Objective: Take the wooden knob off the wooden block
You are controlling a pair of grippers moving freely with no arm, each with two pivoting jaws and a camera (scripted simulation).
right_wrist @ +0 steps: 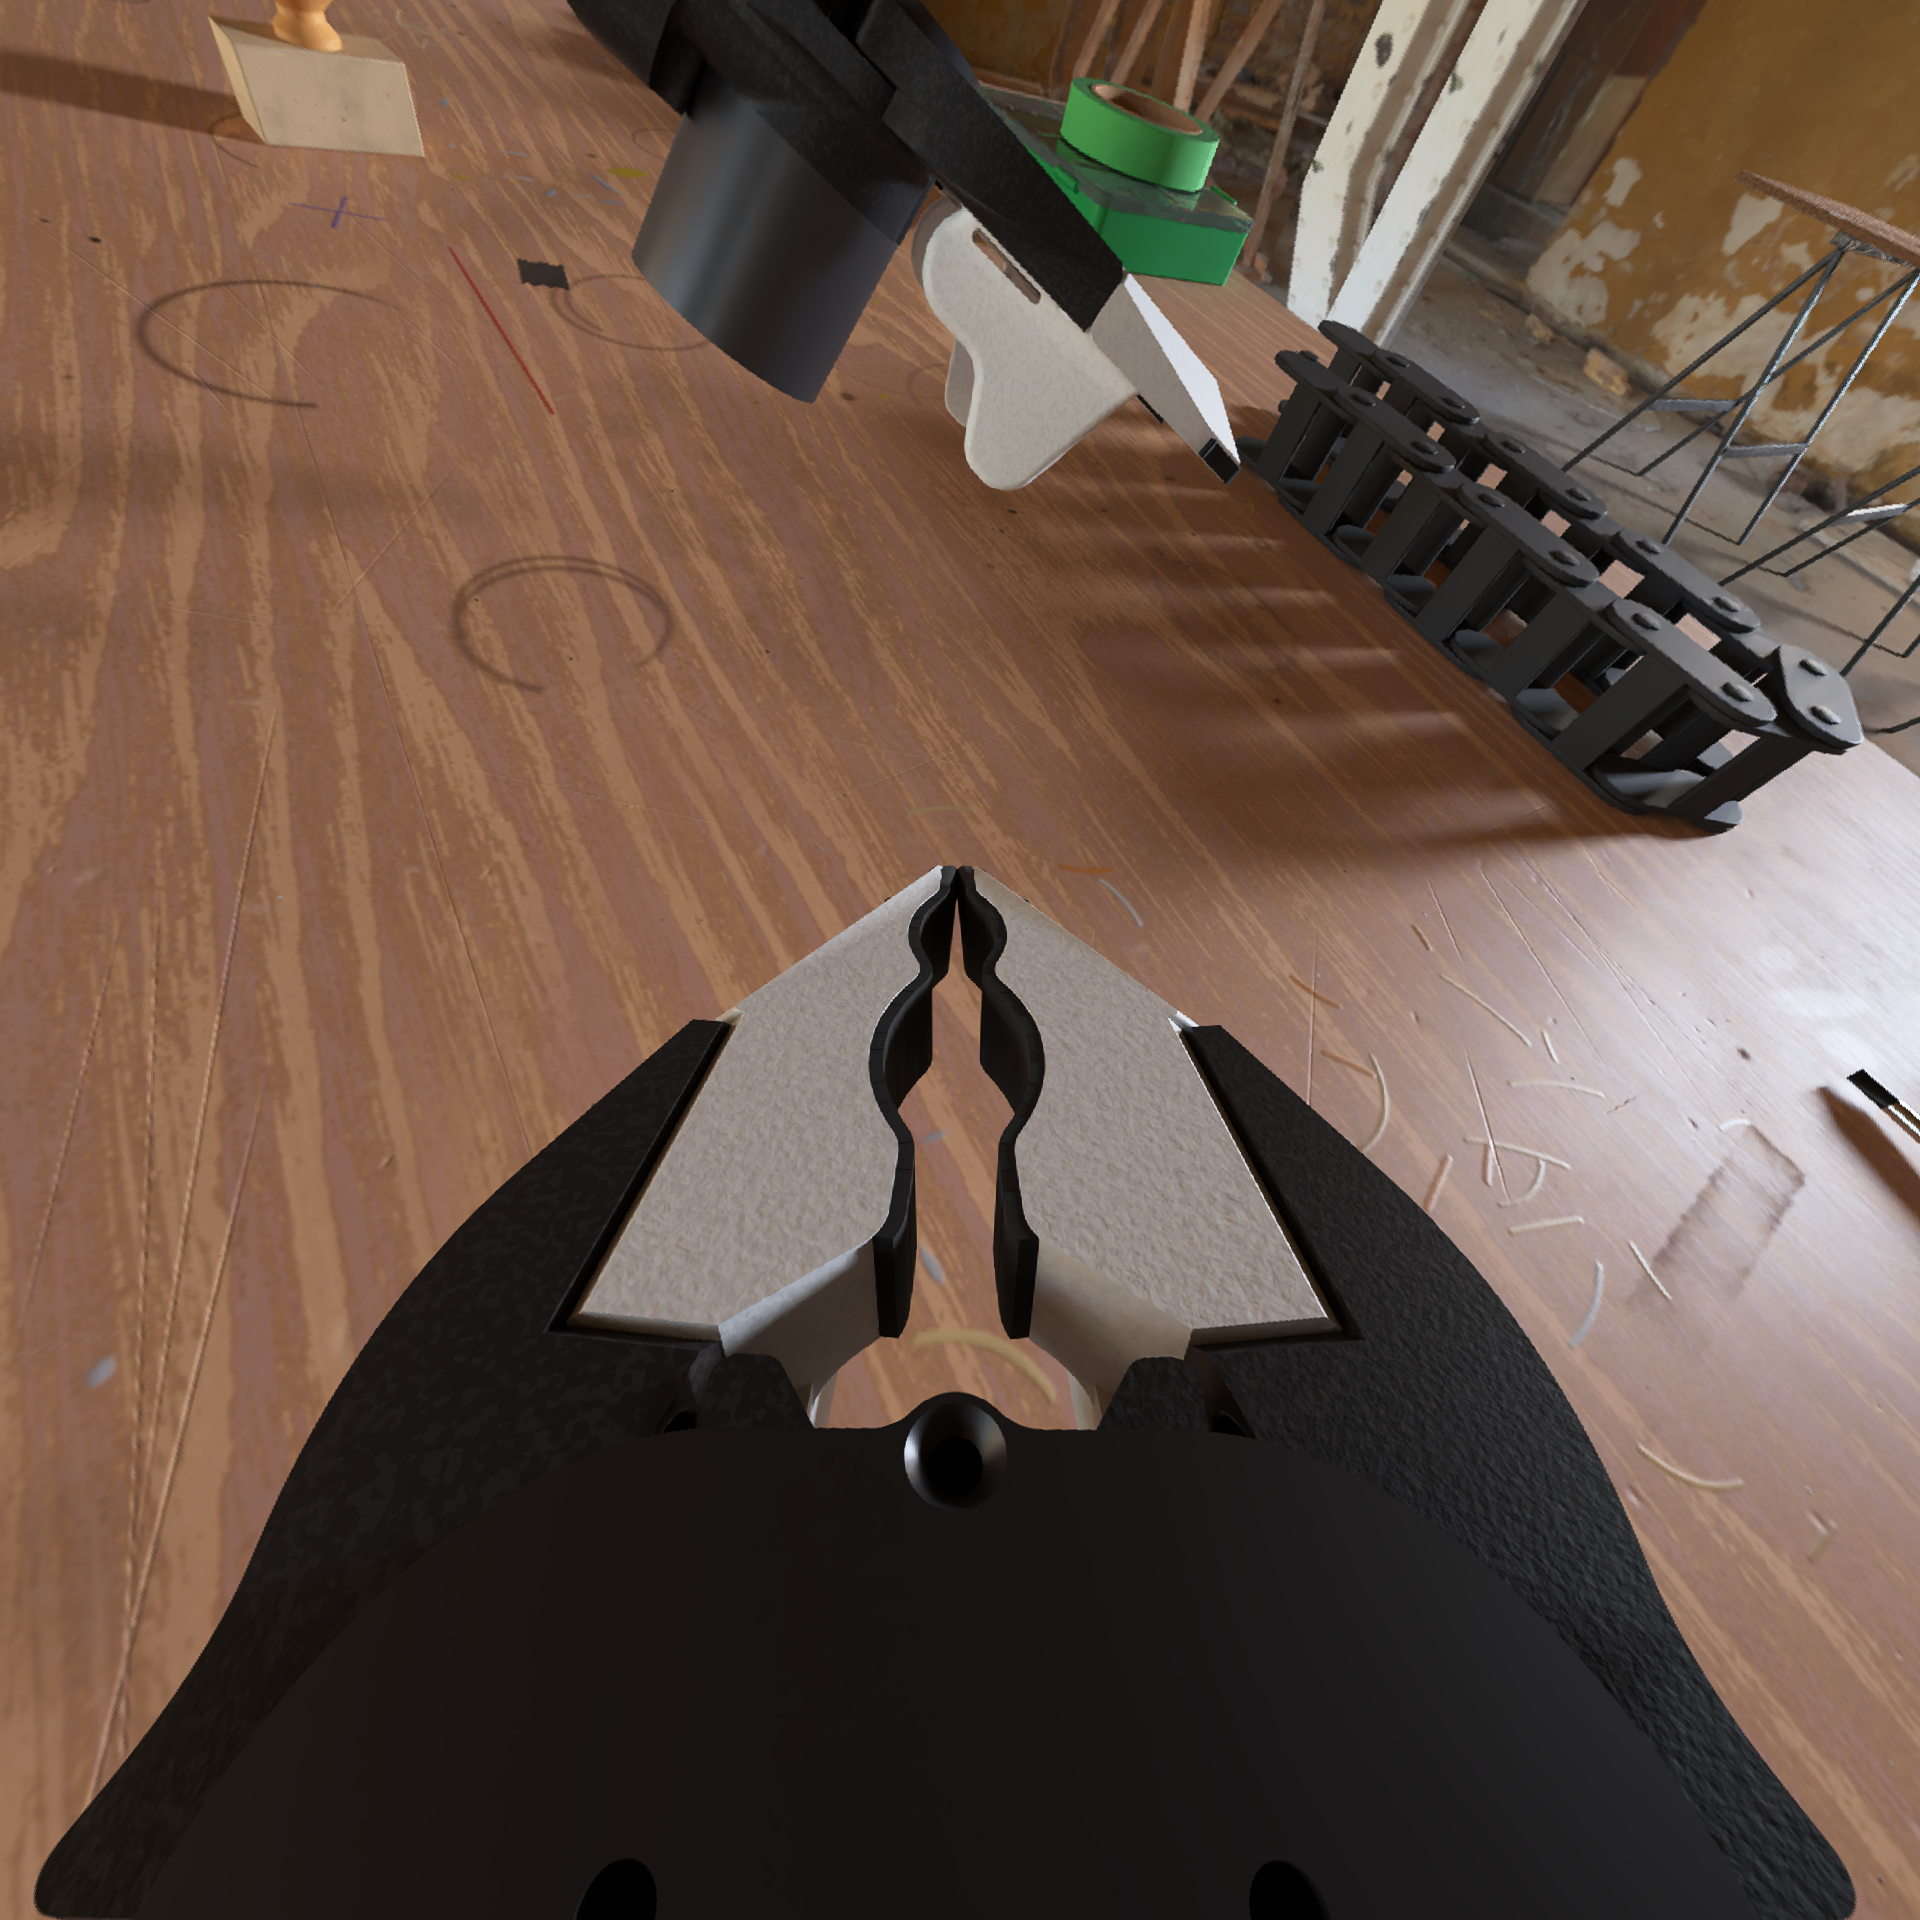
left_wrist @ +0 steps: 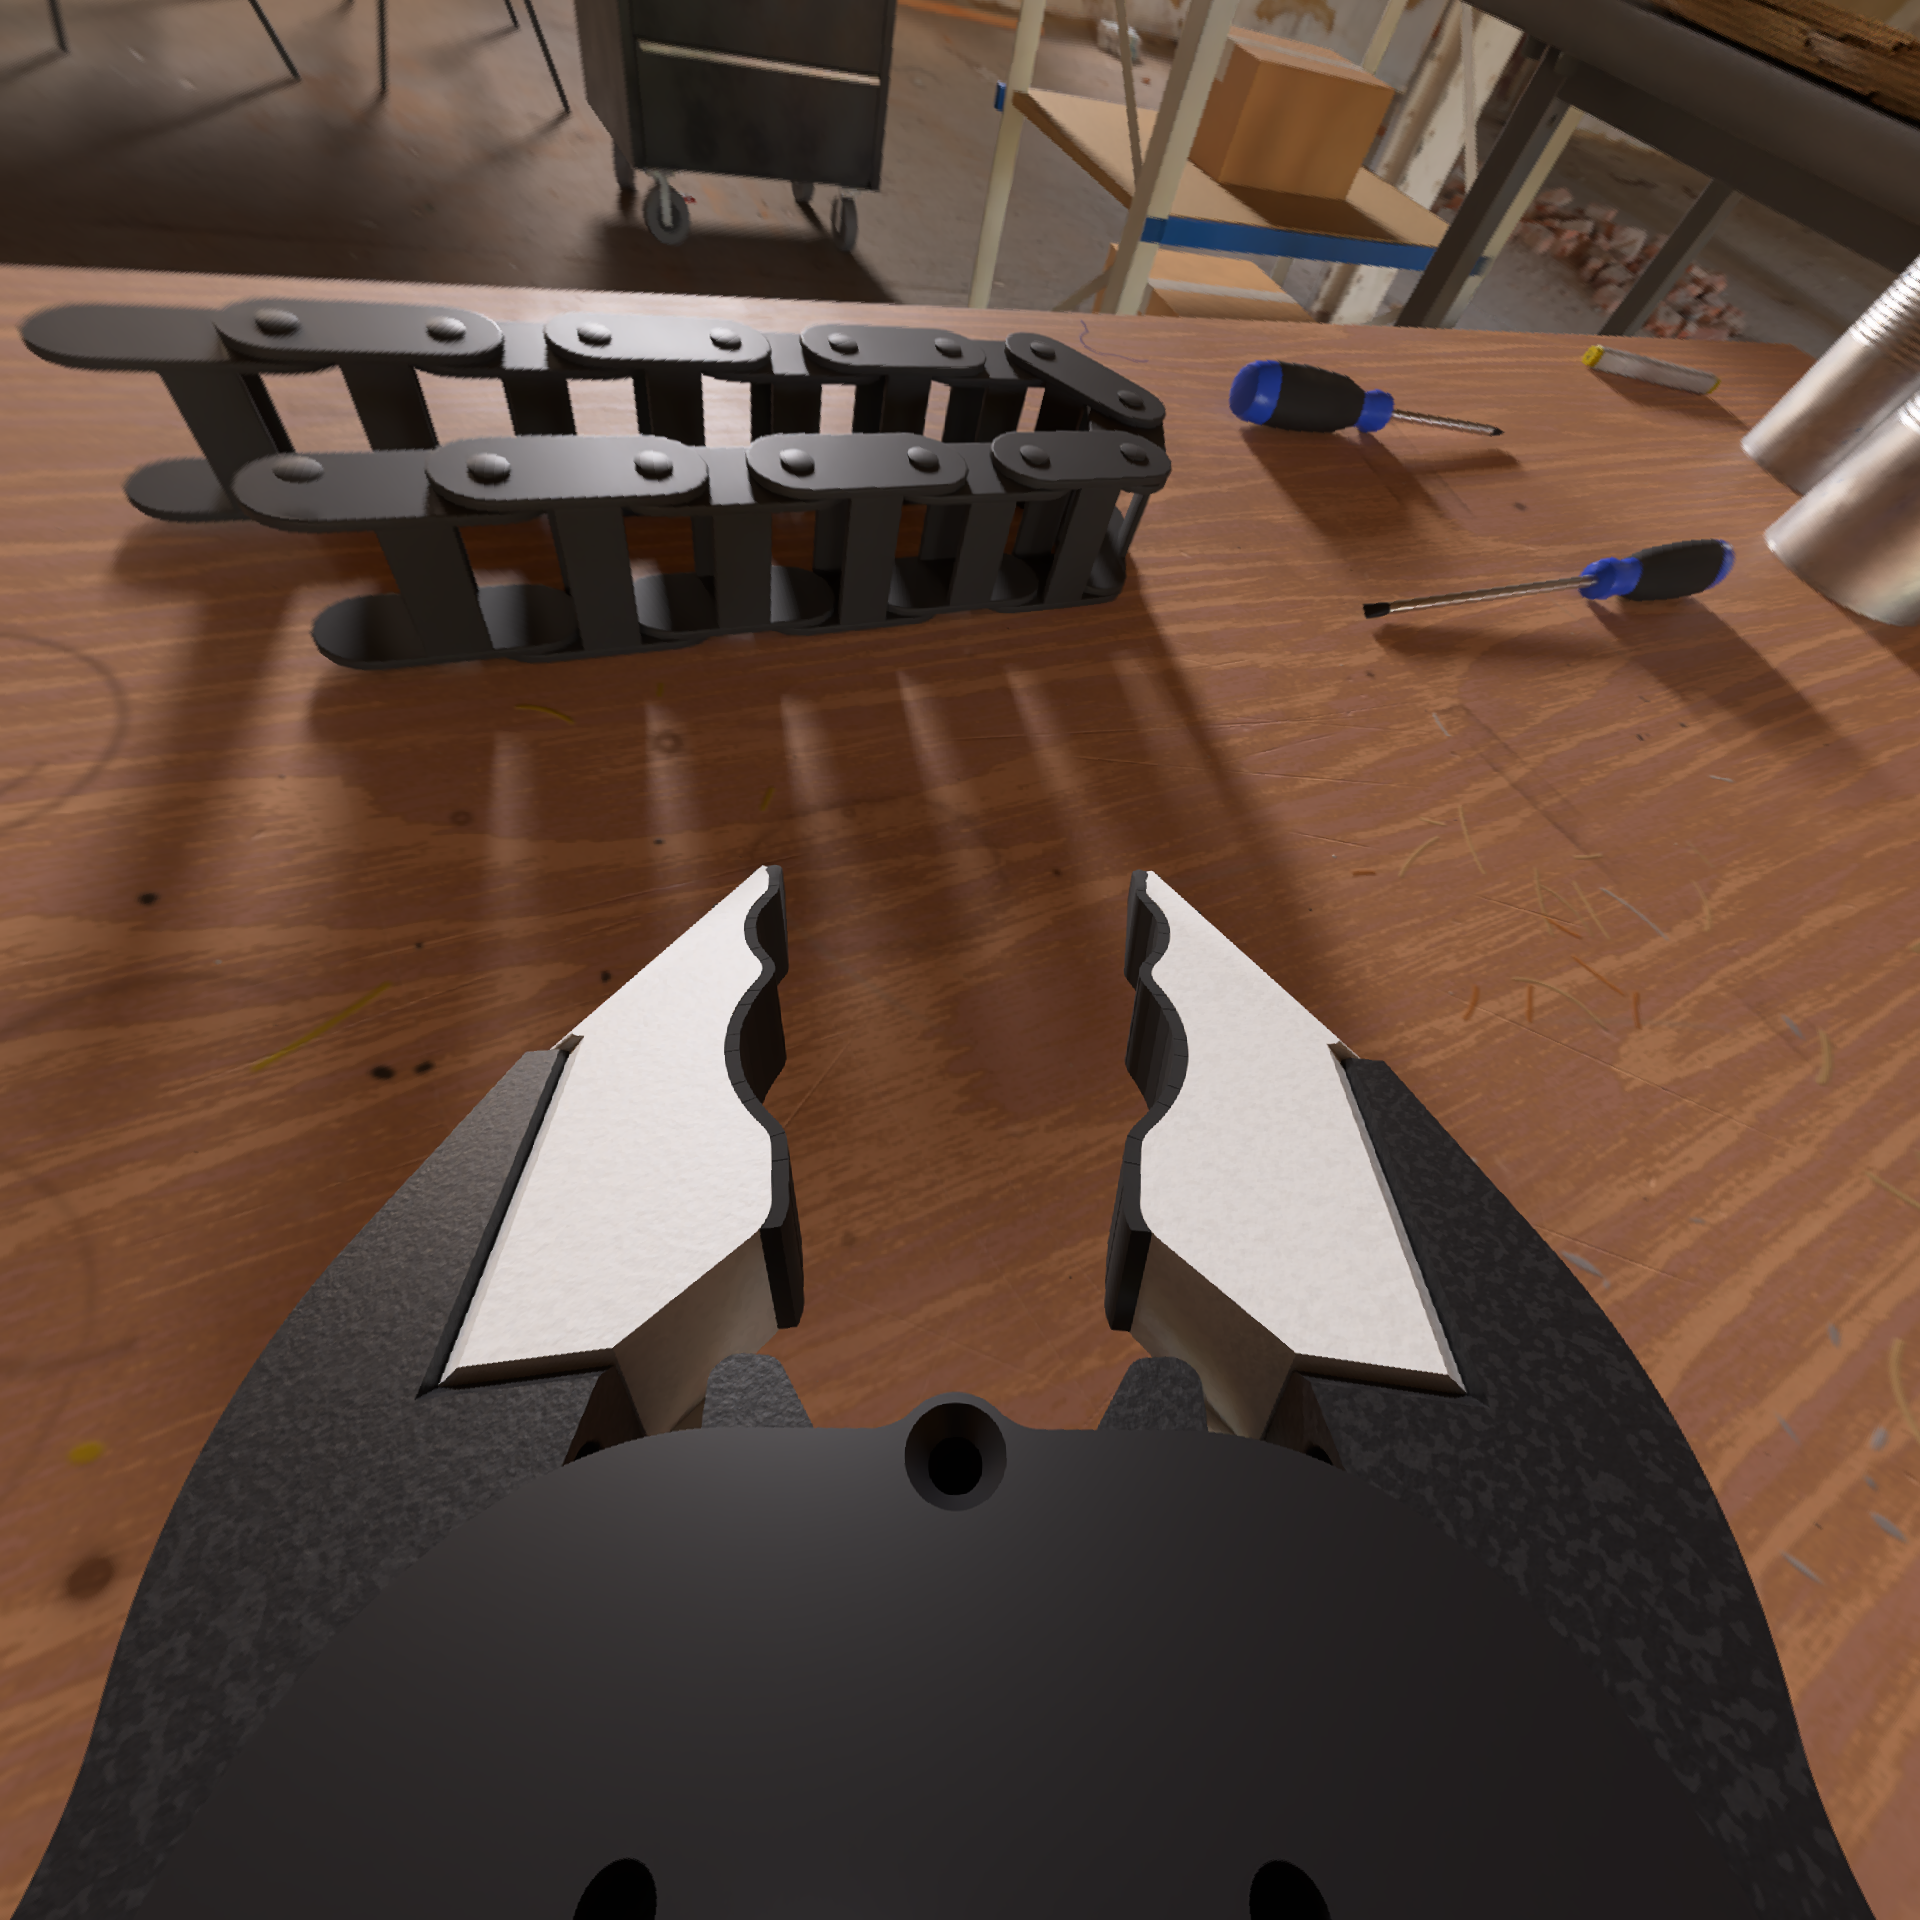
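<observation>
Right wrist view, wooden knob (right_wrist: 301,23) upright, atop wooden block (right_wrist: 322,99)

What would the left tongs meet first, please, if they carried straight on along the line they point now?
Probably the black cable chain. The left tongs, open and empty, aim across bare table toward its nearer run. Depth is unclear; angled down, they might touch the table first.

Left gripper (left_wrist: 956,883), lower centre of frame, fingers spread wide and empty; right gripper (right_wrist: 956,871), lower centre, fingertips touching, nothing between.
</observation>
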